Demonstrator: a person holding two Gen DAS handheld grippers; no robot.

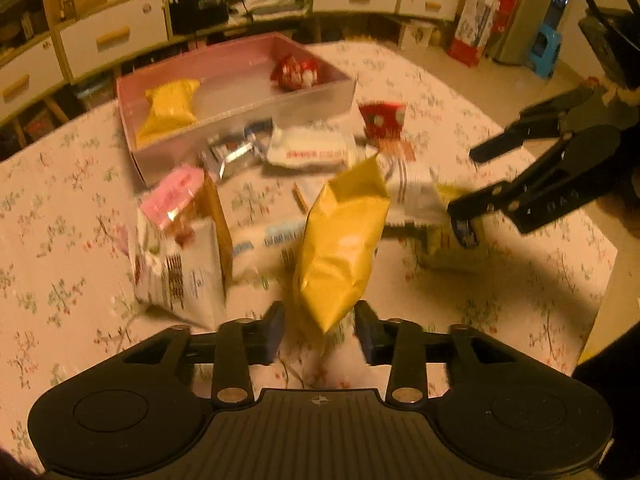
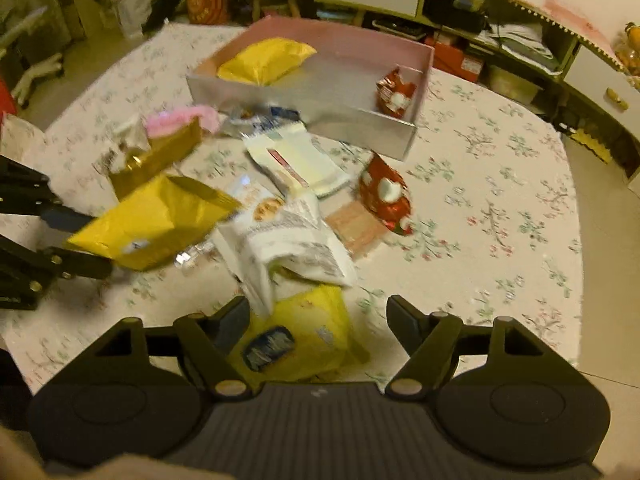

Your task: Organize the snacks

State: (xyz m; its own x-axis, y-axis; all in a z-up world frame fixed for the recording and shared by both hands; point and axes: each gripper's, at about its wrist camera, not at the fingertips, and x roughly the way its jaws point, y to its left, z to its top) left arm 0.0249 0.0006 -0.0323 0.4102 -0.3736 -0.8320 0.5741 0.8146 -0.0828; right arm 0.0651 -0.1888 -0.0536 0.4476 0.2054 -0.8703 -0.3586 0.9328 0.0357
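Above the flowered table, the left tongs carry a yellow snack bag by its lower end, clear of the pile. In the left wrist view the bag's tip hangs between fingers that look slightly apart, and blur hides the contact, so whether they actually pinch it cannot be told for certain. The right tongs stand wide open and empty, low over a yellow packet with a dark label, beside a crumpled white bag.

The step in hand looks like a transfer to the pink box at the far side, which already holds another yellow bag and a red packet. A second red packet and a white wrapper lie loose on the cloth.

Next, the left tongs would need to travel forward over the box's near wall and release beside the yellow bag there; the right tongs would need to drop and close on the labelled packet.
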